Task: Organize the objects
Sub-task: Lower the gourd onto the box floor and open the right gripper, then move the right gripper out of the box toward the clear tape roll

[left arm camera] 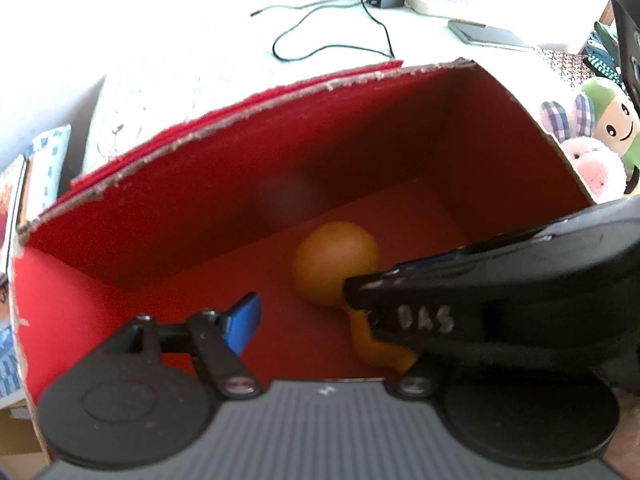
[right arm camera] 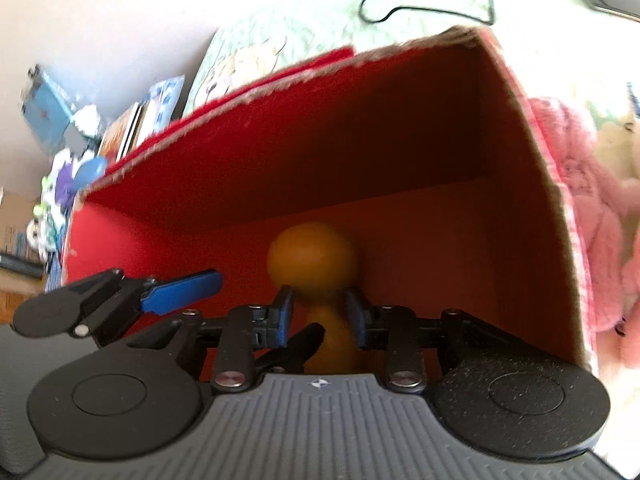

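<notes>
Orange toy set down inside the red box

Left wrist view: the left gripper [left arm camera: 316,316] hangs open and empty at lower centre, the orange toy [left arm camera: 335,265] resting mid-frame on the red box [left arm camera: 200,184] floor. Right wrist view: the right gripper [right arm camera: 320,314] straddles the toy's neck at lower centre, pads apparently just clear, likely releasing it.

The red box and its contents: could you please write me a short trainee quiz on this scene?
1. True or false: the orange toy lies outside the red box.
2. What sits just outside the box's wall, at the right of the right wrist view? A: a pink plush toy. B: a mug. C: a shoe.
3. Fill in: the orange toy is between the two blue fingers of the ___ gripper.

Key: 1 false, it is on the box floor; 2 A; 3 right.
</notes>
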### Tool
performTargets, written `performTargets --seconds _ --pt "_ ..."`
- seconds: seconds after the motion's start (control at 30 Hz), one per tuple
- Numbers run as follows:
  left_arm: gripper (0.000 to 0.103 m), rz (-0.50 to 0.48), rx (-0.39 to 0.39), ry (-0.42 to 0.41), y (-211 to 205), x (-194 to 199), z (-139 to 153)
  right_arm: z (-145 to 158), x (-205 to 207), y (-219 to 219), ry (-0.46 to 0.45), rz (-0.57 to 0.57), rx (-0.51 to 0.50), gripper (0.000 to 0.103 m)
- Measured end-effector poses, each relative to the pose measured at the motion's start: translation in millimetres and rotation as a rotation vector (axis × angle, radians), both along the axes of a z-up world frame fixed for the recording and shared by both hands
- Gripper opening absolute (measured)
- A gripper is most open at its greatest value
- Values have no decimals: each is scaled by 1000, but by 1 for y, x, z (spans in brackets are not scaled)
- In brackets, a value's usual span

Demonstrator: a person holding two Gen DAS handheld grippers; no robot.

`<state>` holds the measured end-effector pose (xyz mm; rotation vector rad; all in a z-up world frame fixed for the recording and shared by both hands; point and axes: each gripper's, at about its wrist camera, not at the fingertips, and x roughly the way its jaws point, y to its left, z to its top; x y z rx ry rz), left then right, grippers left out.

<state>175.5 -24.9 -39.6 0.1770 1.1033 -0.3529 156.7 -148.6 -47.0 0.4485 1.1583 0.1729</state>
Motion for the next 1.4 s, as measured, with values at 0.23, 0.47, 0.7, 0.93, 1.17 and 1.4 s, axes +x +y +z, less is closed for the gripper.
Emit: performTargets --seconds 0.23,0.47,0.7,0.93,1.17,1.4 --pt "76 13 13 -48 4 -7 13 19 -24 -8 -102 -31 -48 33" --pt "75 58 4 -80 11 -20 32 41 -51 -12 -260 -45 -162 33" --pt "76 109 11 -123 21 -40 53 54 -69 -13 -375 -42 -163 33" --pt "78 194 -21 -144 35 -63 71 66 -94 -15 -510 -41 -194 37" --pt "81 256 -20 -204 45 -96 93 75 -117 -29 -523 30 -128 37" --pt "75 315 -3 -224 60 -133 99 79 -137 -25 -535 170 -16 30"
